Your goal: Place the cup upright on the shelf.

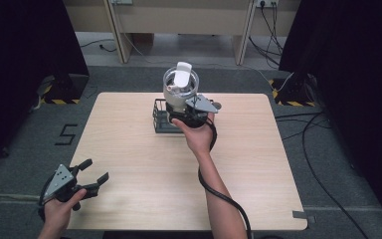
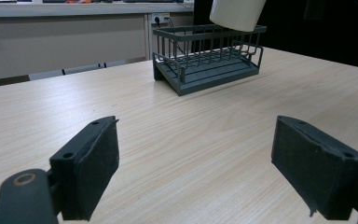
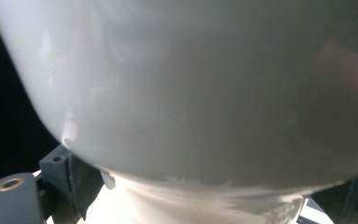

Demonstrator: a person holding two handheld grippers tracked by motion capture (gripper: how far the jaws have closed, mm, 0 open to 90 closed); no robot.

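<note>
A white cup (image 1: 180,84) with a clear upper rim and a white flap on top hangs in the air over a dark wire basket (image 1: 161,119) at the table's far middle. My right gripper (image 1: 181,103) is shut on the cup's lower body. In the right gripper view the cup's white wall (image 3: 191,93) sits close between the two jaws of the right gripper (image 3: 209,198). The left gripper view has the cup's base (image 2: 237,13) above the basket (image 2: 209,63). My left gripper (image 1: 95,170) rests at the table's front left corner, open, and the left gripper (image 2: 196,140) holds nothing.
The light wooden table (image 1: 129,149) has its edges close around the work area. Black cables (image 1: 323,149) lie on the grey floor to the right. Dark curtains stand at both sides, and a wooden bench (image 1: 179,20) runs along the back.
</note>
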